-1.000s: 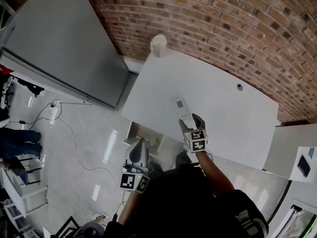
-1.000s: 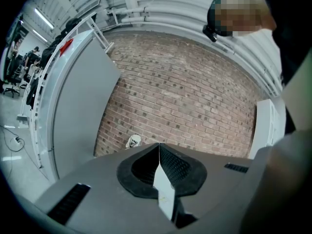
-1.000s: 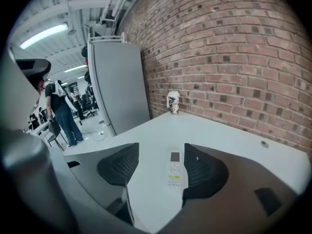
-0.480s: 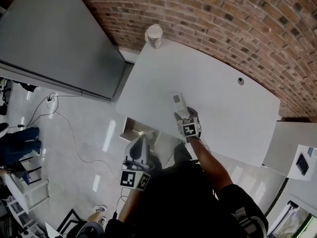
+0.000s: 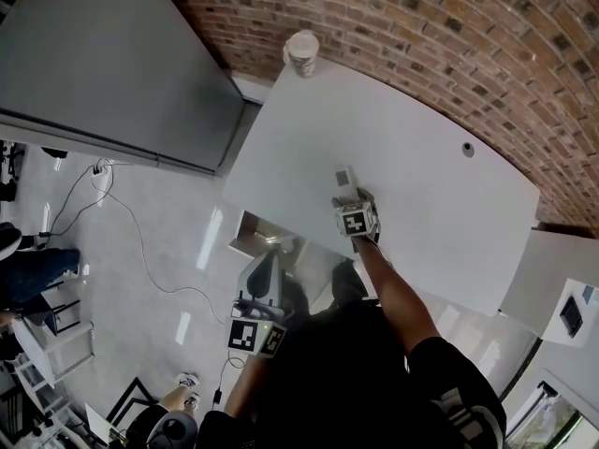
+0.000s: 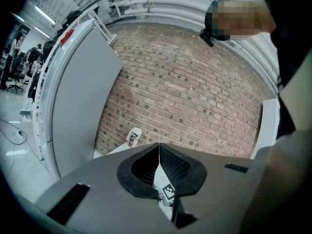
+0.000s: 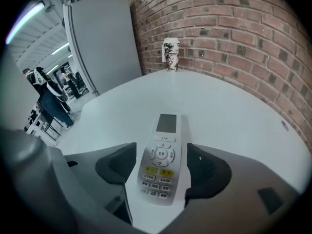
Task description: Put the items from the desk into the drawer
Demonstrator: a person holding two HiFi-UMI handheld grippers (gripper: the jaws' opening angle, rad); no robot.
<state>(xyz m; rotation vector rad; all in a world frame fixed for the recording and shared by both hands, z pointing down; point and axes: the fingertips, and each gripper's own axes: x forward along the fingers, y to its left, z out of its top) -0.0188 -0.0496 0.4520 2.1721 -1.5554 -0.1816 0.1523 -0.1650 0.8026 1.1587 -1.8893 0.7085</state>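
Observation:
A white remote control (image 7: 161,167) with yellow buttons lies flat on the white desk (image 5: 421,171). My right gripper (image 7: 161,154) is open and straddles the remote's lower half, one pad close on each side. From the head view the right gripper (image 5: 348,197) sits over the near end of the remote (image 5: 345,177). My left gripper (image 5: 264,265) hangs below the desk's front edge beside the open drawer (image 5: 251,236). In its own view the left gripper (image 6: 158,152) is shut with nothing between its pads.
A paper cup (image 5: 301,52) stands at the desk's far left corner against the brick wall, also seen as the cup (image 7: 170,54). A grey cabinet (image 5: 103,59) stands to the left. A cable hole (image 5: 467,149) marks the desk's right part.
My right gripper has moved forward along the desk so the remote's near end now lies between its jaws. The left gripper has stayed by the drawer.

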